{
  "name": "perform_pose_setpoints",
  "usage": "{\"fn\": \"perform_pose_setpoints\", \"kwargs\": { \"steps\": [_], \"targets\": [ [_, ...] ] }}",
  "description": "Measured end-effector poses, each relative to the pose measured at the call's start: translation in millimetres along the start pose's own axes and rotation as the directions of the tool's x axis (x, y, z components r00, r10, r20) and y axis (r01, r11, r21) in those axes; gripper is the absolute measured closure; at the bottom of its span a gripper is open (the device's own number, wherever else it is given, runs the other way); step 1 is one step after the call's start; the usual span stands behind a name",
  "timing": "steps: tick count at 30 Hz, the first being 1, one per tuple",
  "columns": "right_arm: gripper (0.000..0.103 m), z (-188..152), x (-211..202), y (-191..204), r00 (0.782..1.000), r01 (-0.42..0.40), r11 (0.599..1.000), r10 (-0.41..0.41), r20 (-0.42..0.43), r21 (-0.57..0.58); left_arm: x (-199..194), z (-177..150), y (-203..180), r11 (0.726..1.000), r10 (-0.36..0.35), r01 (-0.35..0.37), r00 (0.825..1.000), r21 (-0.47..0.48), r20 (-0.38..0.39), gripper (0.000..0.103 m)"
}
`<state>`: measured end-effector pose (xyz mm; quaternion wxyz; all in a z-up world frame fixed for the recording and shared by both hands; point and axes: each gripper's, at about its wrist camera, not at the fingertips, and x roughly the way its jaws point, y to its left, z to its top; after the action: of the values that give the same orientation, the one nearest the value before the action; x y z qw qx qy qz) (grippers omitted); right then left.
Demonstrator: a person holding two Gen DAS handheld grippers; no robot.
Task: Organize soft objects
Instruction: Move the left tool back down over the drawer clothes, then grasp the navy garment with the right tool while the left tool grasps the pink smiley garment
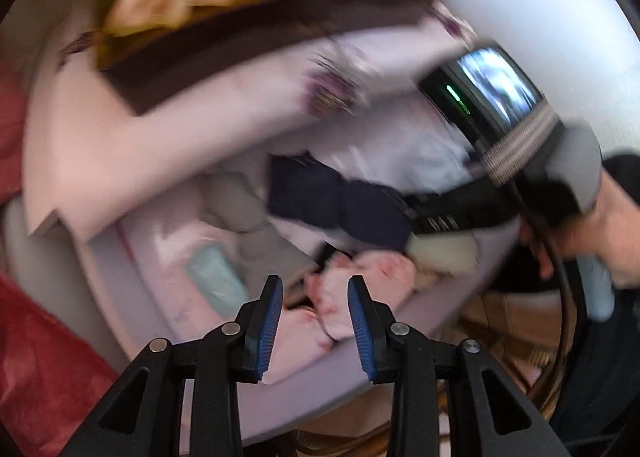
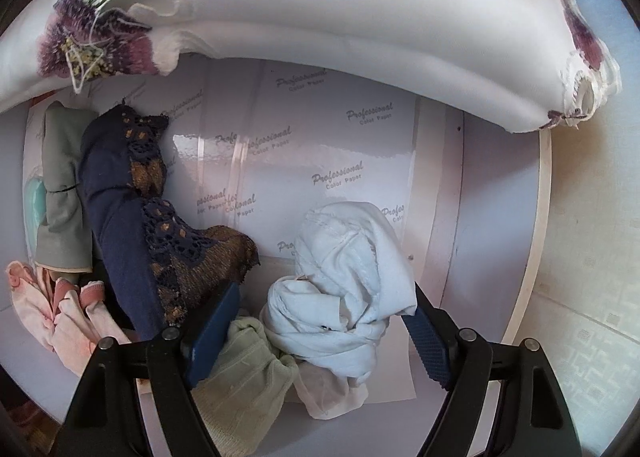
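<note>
Pale-blue cloth (image 2: pixel 352 277) between right gripper (image 2: pixel 316 329) (unpinched)

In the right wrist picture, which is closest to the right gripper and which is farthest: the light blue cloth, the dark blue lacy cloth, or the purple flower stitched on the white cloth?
1. Light blue cloth: right between the open jaws of the right gripper.
2. Dark blue lacy cloth: just left, by the left jaw.
3. Purple flower: top left, on the white cloth across the drawer's far side.

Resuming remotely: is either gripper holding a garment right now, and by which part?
Neither. The left gripper hangs empty above the pink cloth. The right gripper stands open around the light blue garment, not clamping it.
</note>
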<state>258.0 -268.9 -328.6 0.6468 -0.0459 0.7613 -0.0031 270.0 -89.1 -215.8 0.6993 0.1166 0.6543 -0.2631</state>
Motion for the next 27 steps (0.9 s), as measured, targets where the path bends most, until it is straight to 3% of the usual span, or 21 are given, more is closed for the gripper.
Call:
{"fn": "perform_pose_setpoints", "kwargs": {
  "steps": [6,10,14,16,20,23,27],
  "targets": [
    [0.021,0,-1,-2,1.0,-0.003,1.0,0.003,-0.002,0.002,21,-3,-16,0.997,-0.055,0.058,0.997,0.056,-0.056,0.07],
    [0.021,1,-3,-5,1.0,-0.019,1.0,0.019,-0.005,0.019,34,-4,-28,0.992,-0.082,0.09,0.992,0.085,-0.091,0.063],
    [0.021,5,-14,-15,0.997,-0.064,0.996,0.062,0.042,0.068,52,-4,-34,0.992,-0.057,0.07,0.991,0.103,-0.125,0.062],
    [0.022,6,-22,-20,0.991,-0.111,0.989,0.103,0.08,0.095,62,-7,-31,0.994,-0.009,0.024,0.99,0.104,-0.138,0.068],
    [0.027,9,-38,-20,0.969,-0.207,0.975,0.192,0.156,0.086,58,-5,-15,0.999,-0.04,0.043,0.992,0.017,-0.116,0.08],
    [0.037,10,-45,-8,0.947,-0.275,0.961,0.268,0.175,0.016,54,-5,-1,0.997,-0.053,0.047,0.994,-0.06,-0.098,0.081],
    [0.039,9,-51,7,0.929,-0.317,0.946,0.323,0.179,-0.063,53,-9,11,0.992,-0.015,0.004,0.996,-0.124,-0.09,0.082]
  ]
}}
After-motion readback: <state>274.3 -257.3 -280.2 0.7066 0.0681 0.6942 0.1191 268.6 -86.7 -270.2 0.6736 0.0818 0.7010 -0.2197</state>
